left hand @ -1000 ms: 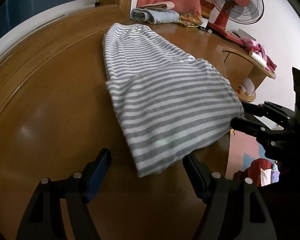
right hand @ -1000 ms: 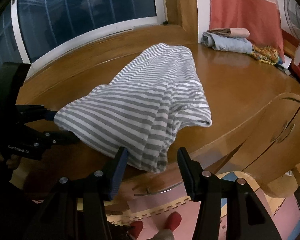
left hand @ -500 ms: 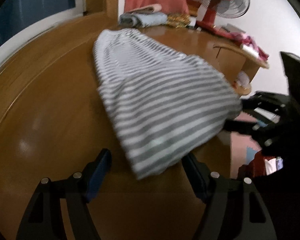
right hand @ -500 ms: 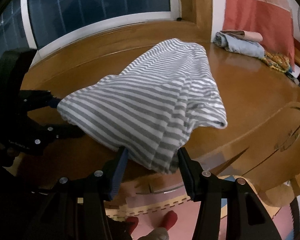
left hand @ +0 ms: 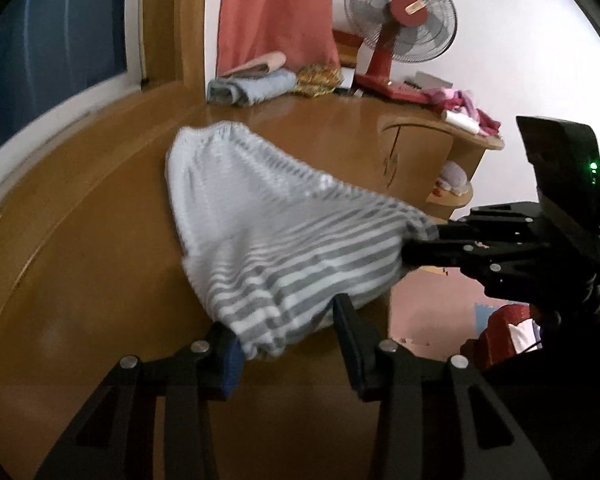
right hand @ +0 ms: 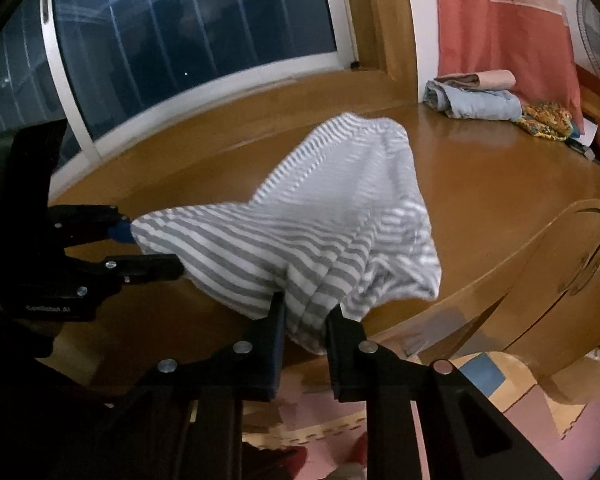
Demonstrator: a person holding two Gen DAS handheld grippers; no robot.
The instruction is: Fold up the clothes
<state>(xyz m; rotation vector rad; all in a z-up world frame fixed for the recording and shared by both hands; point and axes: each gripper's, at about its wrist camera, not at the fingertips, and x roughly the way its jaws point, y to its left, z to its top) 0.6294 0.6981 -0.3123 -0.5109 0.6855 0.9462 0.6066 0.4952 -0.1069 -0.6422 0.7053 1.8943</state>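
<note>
Both near corners of the grey-and-white striped knit garment point(left hand: 300, 248) have come up off the glossy brown wooden tabletop point(left hand: 80, 272) since a second ago, when the cloth lay flat and the tongs stood wide apart in front of it. Now the left tongs point(left hand: 286, 340) have narrowed around one hem corner, though whether they truly pinch it I cannot tell, since a gap shows beside the cloth. The right tongs point(right hand: 305, 326) are clamped on the other corner, cloth bunched between their black fingers. Holding both corners at once keeps the hem taut, so I judge a lengthwise fold toward the far end is under way; the garment's far end lies on the tabletop. Pale lettering on the left tool's body, seen from the right wrist, is too blurred to read. Farther back sit a folded light-blue cloth bundle point(right hand: 476, 102) with a beige piece on top, a patterned yellow cloth point(right hand: 546, 118), a red pedestal fan point(left hand: 400, 28) and a salmon curtain point(left hand: 276, 12).
</note>
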